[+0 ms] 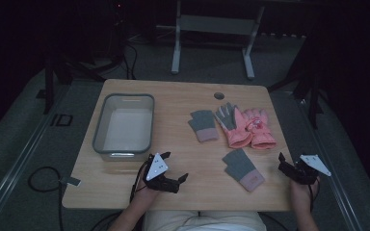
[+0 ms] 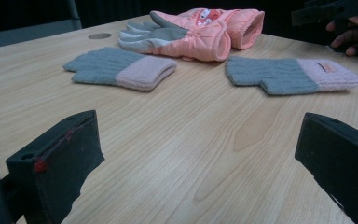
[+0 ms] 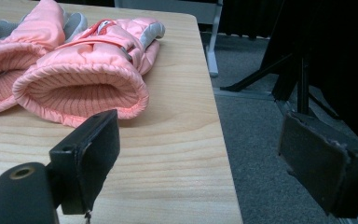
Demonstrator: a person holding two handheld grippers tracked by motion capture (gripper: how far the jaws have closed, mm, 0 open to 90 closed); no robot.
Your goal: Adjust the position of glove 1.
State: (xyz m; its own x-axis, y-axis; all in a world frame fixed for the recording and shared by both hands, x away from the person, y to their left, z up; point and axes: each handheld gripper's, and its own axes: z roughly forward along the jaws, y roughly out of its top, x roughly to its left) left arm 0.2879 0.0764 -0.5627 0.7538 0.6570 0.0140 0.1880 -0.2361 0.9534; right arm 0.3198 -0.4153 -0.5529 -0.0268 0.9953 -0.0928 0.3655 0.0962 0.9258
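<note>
Two pink padded gloves (image 1: 231, 127) (image 1: 260, 127) lie side by side at the table's right, cuffs toward me. One grey knit glove with a pink cuff (image 1: 203, 125) lies just left of them, and a second one (image 1: 243, 168) lies nearer the front edge. My left gripper (image 1: 175, 166) stands open near the front edge, pointing right toward the gloves, with nothing between its fingers (image 2: 56, 163). My right gripper (image 1: 282, 163) is open at the table's right edge, beside the near knit glove. In the right gripper view its jaws face the pink glove's cuff (image 3: 84, 79).
A grey plastic bin (image 1: 101, 122) sits on the left half of the wooden table (image 1: 183, 101). A round cable hole (image 1: 219, 95) is at the back. The table's right edge drops to grey carpet (image 3: 261, 140). A metal frame's legs (image 1: 176, 48) stand behind.
</note>
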